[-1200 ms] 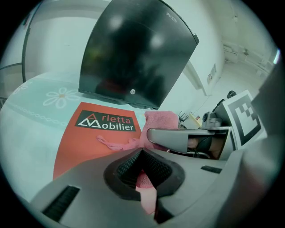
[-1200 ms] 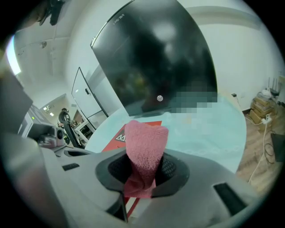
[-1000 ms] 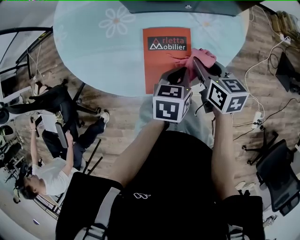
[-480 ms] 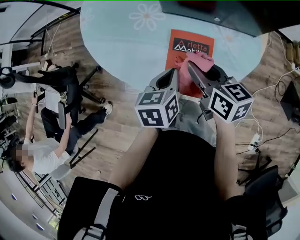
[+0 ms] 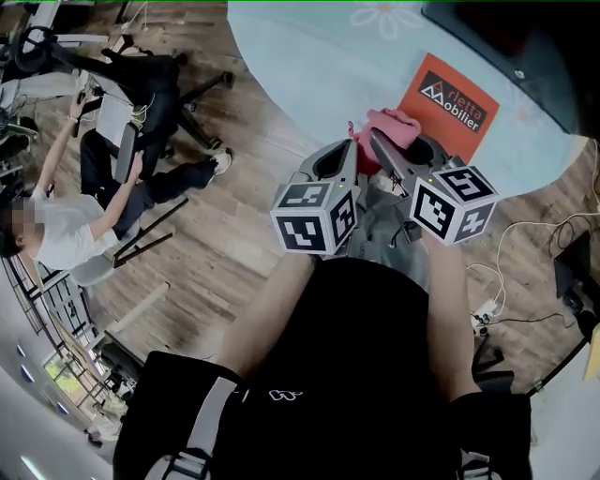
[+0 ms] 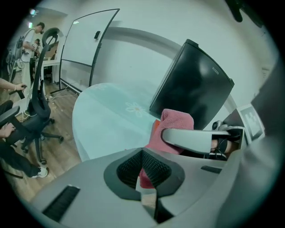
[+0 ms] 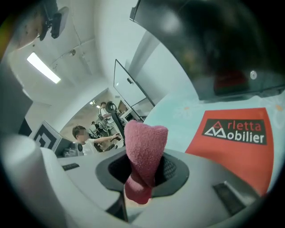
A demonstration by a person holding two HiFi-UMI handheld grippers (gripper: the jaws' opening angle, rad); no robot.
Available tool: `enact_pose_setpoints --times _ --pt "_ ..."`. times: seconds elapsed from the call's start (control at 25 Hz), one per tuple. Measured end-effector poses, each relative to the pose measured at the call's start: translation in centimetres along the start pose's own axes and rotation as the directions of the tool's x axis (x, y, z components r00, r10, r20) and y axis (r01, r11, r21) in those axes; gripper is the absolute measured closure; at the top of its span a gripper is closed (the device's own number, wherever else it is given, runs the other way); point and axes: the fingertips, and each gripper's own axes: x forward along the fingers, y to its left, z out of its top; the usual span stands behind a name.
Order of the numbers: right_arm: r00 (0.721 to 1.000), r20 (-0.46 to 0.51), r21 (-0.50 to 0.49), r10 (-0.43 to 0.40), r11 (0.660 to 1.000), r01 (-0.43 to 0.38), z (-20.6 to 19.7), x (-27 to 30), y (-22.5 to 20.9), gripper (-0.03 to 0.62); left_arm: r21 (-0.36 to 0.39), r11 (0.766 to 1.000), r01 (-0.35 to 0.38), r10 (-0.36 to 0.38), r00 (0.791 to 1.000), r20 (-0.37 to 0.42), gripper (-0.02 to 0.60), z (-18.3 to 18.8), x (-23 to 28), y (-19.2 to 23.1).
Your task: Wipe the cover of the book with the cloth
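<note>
Book (image 5: 448, 96): orange cover with white lettering, flat on the pale table (image 5: 309, 66). In the head view it now sits up at the right, no longer centred ahead.
Cloth (image 5: 392, 127): pink towelling, bunched. It no longer rests on the near right part of the cover; it is raised, overlapping only the book's near corner above the table edge.
Right gripper (image 7: 143, 173): pads pressed onto the cloth, with a fold standing up above them. The book lies ahead and to the right, apart from the cloth.
Left gripper (image 6: 144, 165): pads drawn together with a strip of pink between them. It appears to nip the cloth's other edge, close beside the right gripper.
Surroundings: dark screen (image 5: 506, 28) beyond the book; seated person (image 5: 56, 234) far off left.
Change: the head view swings left; both grippers stay paired; the cloth comes off the cover.
Meaning (judgement): the wiping stroke is paused or finished. Any further wiping needs the cloth lowered back onto the cover.
</note>
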Motion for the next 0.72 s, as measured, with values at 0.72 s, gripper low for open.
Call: enact_pose_setpoints --times 0.72 --pt "0.998 -0.006 0.136 -0.069 0.988 0.069 -3.5 -0.4 -3.5 0.49 0.201 0.978 0.06 -0.036 0.992 -0.125 0.568 -3.0 2.0 -2.9"
